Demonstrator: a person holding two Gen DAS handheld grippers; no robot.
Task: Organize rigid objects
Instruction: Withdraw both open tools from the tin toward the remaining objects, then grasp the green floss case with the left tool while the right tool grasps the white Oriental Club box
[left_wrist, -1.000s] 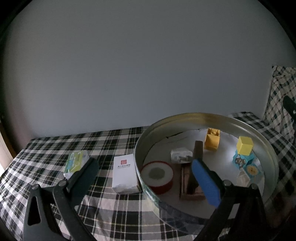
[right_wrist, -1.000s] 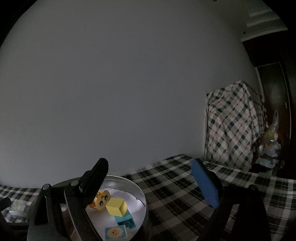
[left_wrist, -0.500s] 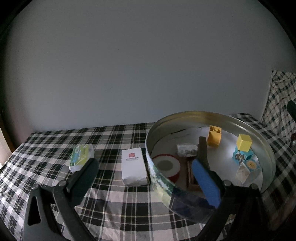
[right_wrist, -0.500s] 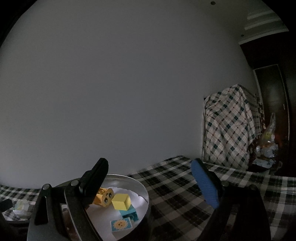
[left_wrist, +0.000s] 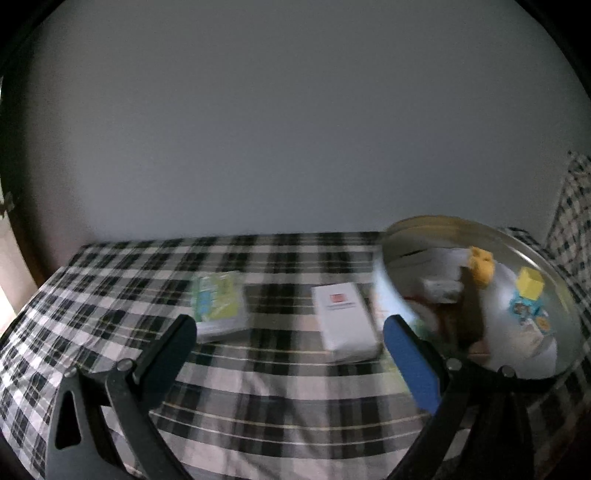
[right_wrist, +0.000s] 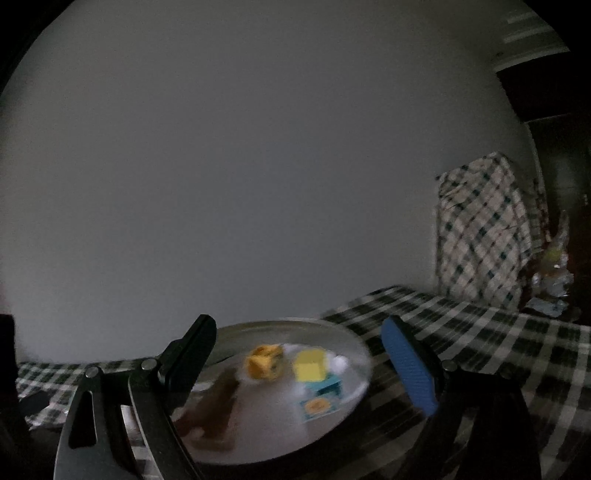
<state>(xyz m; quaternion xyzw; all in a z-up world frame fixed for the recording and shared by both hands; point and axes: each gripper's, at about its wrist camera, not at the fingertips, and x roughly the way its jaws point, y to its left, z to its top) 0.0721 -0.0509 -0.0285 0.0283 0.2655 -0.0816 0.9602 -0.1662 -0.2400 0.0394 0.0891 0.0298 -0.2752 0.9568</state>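
Observation:
A white box (left_wrist: 345, 320) with a red mark and a green-and-white packet (left_wrist: 218, 305) lie on the checked cloth. My left gripper (left_wrist: 290, 325) hovers open above the cloth just before them, nothing between its fingers. At the right stands a round metal tin (left_wrist: 391, 266) holding a yellow cube (left_wrist: 530, 283), an orange toy (left_wrist: 482, 267), picture blocks and a brown piece. In the right wrist view my right gripper (right_wrist: 299, 336) is open over the same tin (right_wrist: 347, 334), with the yellow cube (right_wrist: 311, 365) and orange toy (right_wrist: 264, 362) below it.
A plain grey wall backs the checked surface. Something draped in checked cloth (right_wrist: 484, 229) stands at the far right, with a dark doorway and some clutter beyond. The cloth's left edge (left_wrist: 33, 295) drops off near a pale strip.
The left gripper swung left: the tin slid from centre to the right edge and the white box and packet came between the fingers. In the right view the tin moved right and nearer centre.

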